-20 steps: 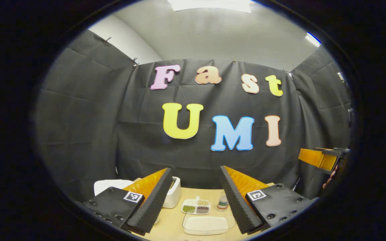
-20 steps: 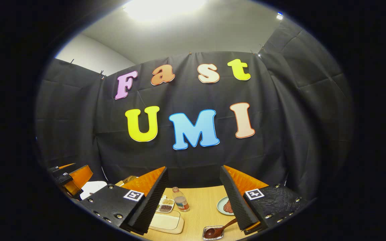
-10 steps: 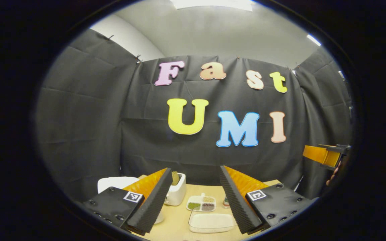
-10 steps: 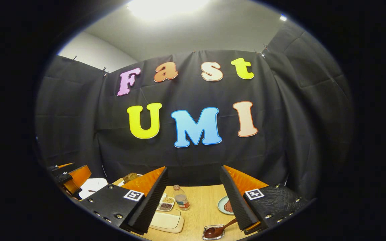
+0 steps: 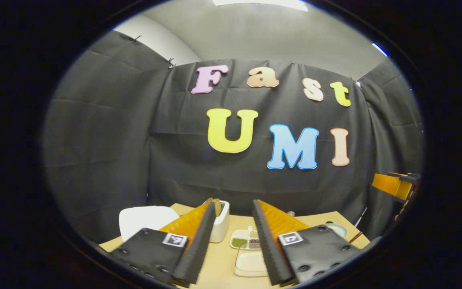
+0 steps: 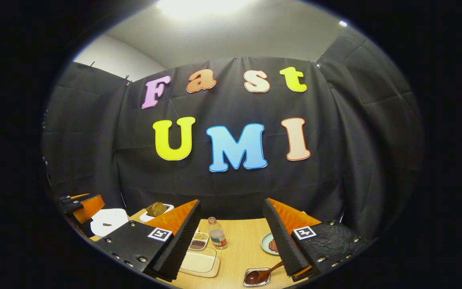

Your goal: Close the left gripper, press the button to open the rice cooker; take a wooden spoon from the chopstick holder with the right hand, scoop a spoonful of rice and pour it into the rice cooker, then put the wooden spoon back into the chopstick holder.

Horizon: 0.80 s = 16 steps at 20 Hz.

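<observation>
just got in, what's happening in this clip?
Nothing is being handled yet. A person holds both grippers up above the wooden table. The left gripper has its jaws partly narrowed but not shut, with the white rice cooker low at its left, lid down. The right gripper is open and holds nothing. The rice tray sits on the table between them.

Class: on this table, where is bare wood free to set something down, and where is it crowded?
Free: the wood between the bottle and the plate, running forward to the small dish. Crowded: the left side, where grain tray, rice tray and bottle cluster.
</observation>
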### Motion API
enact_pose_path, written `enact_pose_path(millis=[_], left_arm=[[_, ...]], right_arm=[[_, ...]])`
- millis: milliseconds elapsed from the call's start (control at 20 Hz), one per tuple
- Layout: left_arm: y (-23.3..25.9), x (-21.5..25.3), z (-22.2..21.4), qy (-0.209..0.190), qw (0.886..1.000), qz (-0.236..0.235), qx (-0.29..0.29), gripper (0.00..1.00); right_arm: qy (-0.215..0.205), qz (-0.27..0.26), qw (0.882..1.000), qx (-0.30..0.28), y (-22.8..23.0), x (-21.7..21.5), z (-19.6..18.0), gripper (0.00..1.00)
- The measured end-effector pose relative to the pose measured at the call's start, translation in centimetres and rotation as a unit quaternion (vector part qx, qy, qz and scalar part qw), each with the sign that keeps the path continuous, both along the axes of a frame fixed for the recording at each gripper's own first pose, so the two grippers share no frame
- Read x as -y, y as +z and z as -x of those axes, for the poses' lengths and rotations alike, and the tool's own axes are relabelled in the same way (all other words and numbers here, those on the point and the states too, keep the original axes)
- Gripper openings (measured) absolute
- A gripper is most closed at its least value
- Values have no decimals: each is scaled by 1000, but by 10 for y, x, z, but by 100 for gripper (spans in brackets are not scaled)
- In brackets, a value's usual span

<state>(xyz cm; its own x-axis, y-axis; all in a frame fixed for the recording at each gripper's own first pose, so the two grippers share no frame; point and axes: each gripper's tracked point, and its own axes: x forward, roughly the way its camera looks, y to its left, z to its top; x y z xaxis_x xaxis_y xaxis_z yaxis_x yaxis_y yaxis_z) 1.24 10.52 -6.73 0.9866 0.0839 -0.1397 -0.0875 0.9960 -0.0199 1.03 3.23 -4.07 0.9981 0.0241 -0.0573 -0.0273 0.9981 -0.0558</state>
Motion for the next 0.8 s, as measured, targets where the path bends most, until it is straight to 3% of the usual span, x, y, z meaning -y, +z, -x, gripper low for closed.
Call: enact_pose_path(millis=[150,400,700,800], left_arm=[[-35,-46,-8,29,998,-5,-57,10],[-90,-122,-32,43,989,36,-139,8],[-169,-196,-61,87,962,101,-239,8],[-185,-206,-65,98,957,97,-257,8]], right_arm=[[-3,7,1000,-10,-11,0,1,94],[-19,9,999,-33,-30,7,-3,94],[-32,10,998,-51,-45,11,-8,94],[-38,-3,998,-51,-44,14,-8,94]])
